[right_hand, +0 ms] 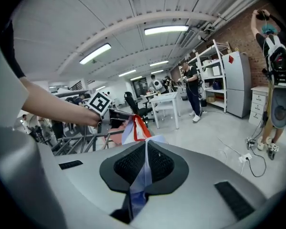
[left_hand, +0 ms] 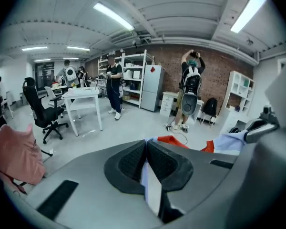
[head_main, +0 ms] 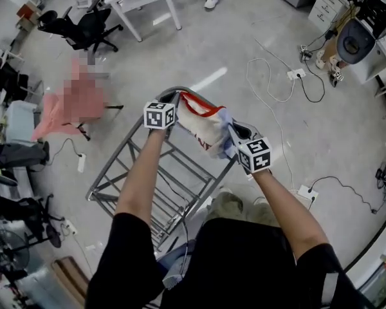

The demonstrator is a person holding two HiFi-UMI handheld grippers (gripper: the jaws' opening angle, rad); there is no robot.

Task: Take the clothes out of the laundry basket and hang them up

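Two closed tools, the left hand-held gripper (head_main: 177,100) and the right hand-held gripper (head_main: 232,131), each pinch an edge of a white garment with red trim (head_main: 202,126) over a grey drying rack (head_main: 113,166).

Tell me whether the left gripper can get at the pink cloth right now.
Probably not: the left gripper is shut on the white garment, and the pink cloth hangs well away to the side.

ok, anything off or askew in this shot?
Nothing damaged or spilled. The garment is bunched, not spread, between the left gripper and right gripper, both shut on it above the drying rack. Loose cables cross the floor.
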